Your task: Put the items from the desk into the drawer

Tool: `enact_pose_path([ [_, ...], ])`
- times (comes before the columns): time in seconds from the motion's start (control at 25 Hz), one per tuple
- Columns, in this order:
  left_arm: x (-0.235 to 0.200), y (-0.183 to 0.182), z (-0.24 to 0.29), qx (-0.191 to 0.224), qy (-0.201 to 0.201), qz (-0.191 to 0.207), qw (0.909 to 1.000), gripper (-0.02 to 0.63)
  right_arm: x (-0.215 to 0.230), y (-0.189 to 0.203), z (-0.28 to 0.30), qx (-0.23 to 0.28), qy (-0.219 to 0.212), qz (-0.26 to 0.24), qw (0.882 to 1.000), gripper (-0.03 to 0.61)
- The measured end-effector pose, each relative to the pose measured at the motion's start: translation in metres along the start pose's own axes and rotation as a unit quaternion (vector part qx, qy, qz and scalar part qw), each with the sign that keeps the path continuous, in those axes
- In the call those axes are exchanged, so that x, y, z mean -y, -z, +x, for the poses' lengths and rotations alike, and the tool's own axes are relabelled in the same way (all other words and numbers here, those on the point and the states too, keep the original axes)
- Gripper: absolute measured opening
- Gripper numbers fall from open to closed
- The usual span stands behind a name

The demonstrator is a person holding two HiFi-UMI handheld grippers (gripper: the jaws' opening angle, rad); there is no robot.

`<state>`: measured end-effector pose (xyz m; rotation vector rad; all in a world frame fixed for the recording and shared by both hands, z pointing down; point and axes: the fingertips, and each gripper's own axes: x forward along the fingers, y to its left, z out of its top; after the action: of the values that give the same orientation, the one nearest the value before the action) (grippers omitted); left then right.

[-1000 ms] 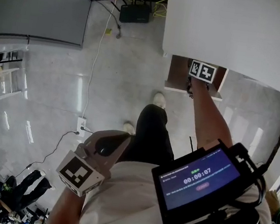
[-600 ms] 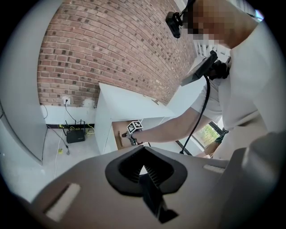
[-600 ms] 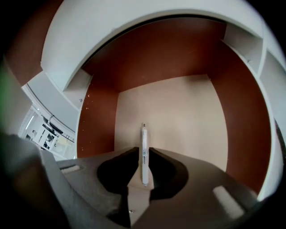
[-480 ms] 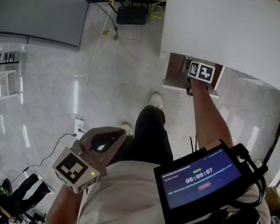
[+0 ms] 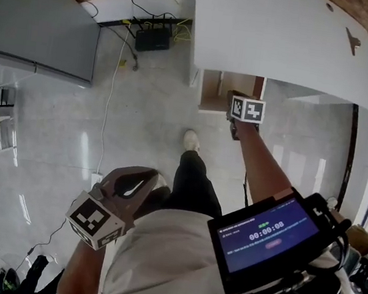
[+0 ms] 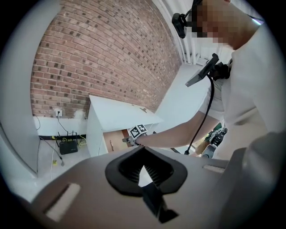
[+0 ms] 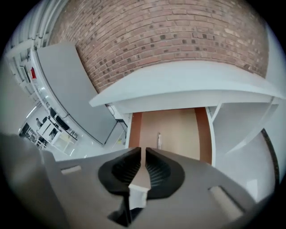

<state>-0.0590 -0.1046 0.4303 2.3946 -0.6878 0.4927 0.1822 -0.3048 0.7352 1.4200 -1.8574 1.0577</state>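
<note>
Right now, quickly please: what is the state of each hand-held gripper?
Left hand-held gripper: closed, holding nothing.
Right hand-held gripper: slightly open, its jaws have just been closing, nothing between them.

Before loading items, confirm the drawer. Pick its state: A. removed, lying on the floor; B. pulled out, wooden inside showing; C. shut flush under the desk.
B: the drawer juts out past the edge of the desk, its wooden inside exposed from above.
</note>
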Motion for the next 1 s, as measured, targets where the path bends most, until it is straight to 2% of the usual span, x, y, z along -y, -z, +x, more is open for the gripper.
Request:
enact_pose_path([
  [0.16,0.011,0.004,-0.027,0.018,0.01,0.017,0.9996,0.008,-0.031,0.013,-0.059,0.02,-0.01,0.001,1.0,0.003],
  [0.32,0.021,0.014,-0.051,0.031,0.011,0.04,0.9987,0.008,-0.067,0.023,-0.116,0.036,-0.021,-0.049,0.998,0.002],
  [0.48,0.031,0.02,-0.071,0.042,0.018,0.046,0.9979,0.008,-0.106,0.031,-0.166,0.052,-0.034,-0.089,0.994,0.003],
  [0.8,0.054,0.044,-0.106,0.03,0.017,0.071,0.9969,0.008,-0.186,0.061,-0.254,0.085,-0.078,-0.12,0.986,0.003],
  [1.0,0.075,0.05,-0.108,0.039,0.028,0.077,0.9959,0.008,-0.218,0.079,-0.298,0.105,-0.099,-0.147,0.979,0.003],
])
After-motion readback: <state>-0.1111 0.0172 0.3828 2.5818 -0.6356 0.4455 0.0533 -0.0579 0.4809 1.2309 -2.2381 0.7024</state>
